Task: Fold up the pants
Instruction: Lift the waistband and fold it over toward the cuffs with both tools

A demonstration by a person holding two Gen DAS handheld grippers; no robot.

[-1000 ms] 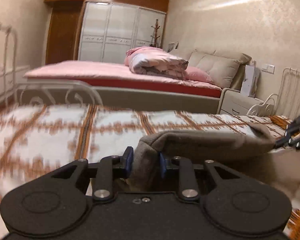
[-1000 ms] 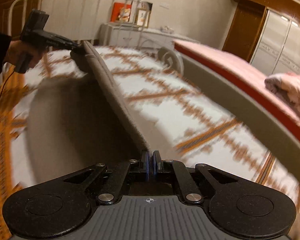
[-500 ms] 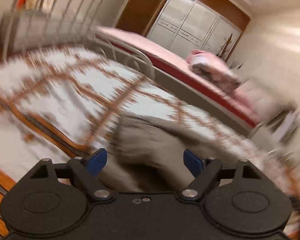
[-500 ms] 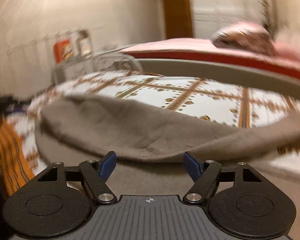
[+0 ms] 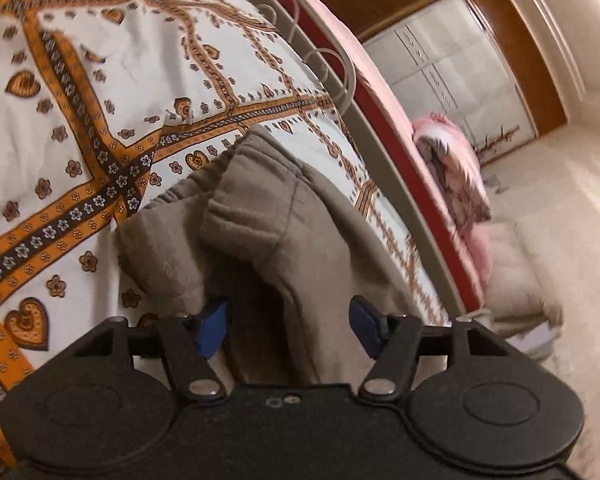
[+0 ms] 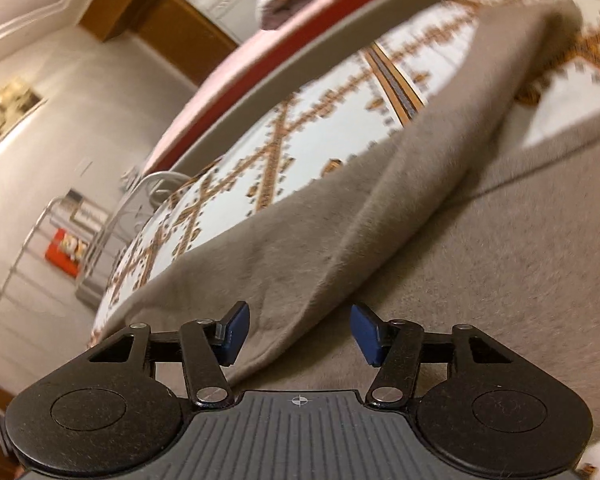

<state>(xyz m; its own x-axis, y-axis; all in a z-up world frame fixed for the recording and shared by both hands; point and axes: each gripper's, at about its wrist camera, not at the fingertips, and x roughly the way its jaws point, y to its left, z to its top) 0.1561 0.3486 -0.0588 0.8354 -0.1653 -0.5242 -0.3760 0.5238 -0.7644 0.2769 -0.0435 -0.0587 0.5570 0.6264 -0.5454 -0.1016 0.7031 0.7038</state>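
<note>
Taupe fleece pants (image 5: 260,216) lie folded over on the bed's white bedspread with orange-and-brown bands (image 5: 80,92). My left tool (image 5: 288,328) has just been closing but stands spread, cloth between its blue pads, unpinched. My right tool (image 6: 298,334) has likewise been closing, spread over the pants (image 6: 380,220), gripping nothing.

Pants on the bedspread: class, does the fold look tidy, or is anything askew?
The grey pants are folded over but uneven: in the left wrist view the top layer bulges near the waistband, and in the right wrist view its edge stands lifted instead of lying flat. Both grippers are open, clear of the cloth.
</note>
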